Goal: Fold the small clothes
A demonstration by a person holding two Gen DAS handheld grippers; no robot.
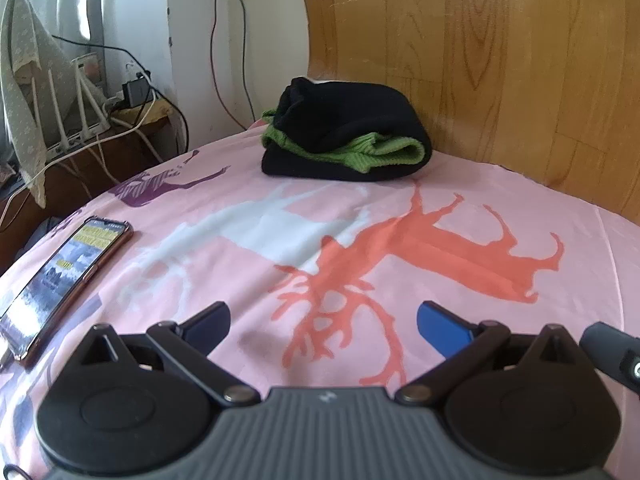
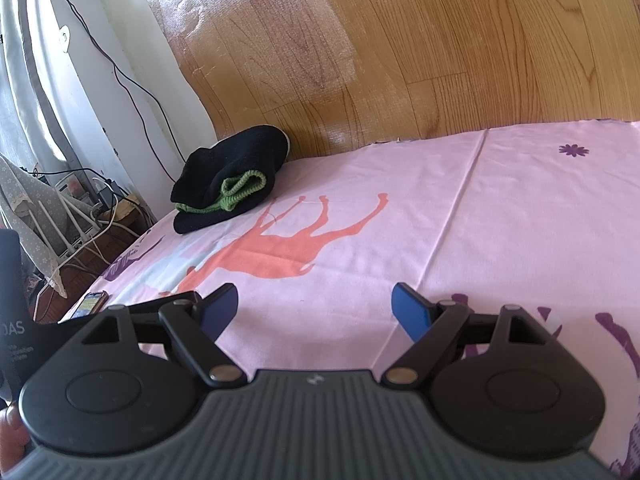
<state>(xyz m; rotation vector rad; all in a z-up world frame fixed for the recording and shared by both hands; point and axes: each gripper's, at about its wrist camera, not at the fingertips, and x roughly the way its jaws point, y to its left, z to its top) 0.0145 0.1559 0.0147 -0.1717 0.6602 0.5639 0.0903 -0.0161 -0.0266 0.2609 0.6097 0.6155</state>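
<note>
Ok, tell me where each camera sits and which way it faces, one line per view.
Left wrist: sits on the left tool, looking along its open blue fingers down across the pink bedsheet to the black-and-green folded clothes by the wooden headboard; phone at left.
Right wrist: sits on the right tool, open over the bedsheet, facing the headboard; the other tool's edge shows at left.
Shared: clothes, phone, sheet, headboard.

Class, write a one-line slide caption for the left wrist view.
Open left hand-held gripper above pink sheet; folded black-and-green knitwear by the headboard.
</note>
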